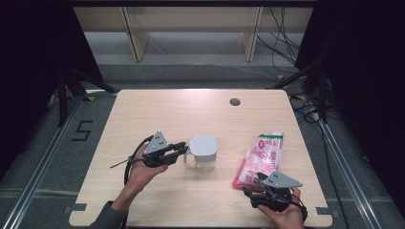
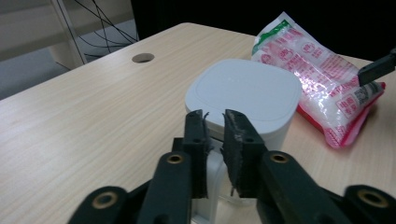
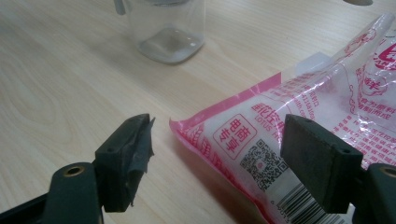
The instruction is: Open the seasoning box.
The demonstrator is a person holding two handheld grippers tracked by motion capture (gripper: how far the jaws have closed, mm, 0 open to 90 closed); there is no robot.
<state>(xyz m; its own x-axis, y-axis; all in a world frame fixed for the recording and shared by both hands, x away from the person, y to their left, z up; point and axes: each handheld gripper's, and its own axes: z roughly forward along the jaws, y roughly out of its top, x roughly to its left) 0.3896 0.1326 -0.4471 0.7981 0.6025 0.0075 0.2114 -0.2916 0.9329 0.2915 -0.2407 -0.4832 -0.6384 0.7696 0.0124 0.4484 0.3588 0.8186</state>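
Both grippers work on a pale wooden table: left gripper pinches the jar handle, right gripper is spread around the pink bag; grey floor beyond.

The left gripper is held level above the tabletop in the person's left hand, the forearm reaching in from the lower edge, jaws pointed to the right. In the left gripper view its jaws are drawn close together, a narrow gap left between the pads. The right gripper is gripped low near the table's near edge by the right hand; in the right gripper view its jaws are spread wide apart.
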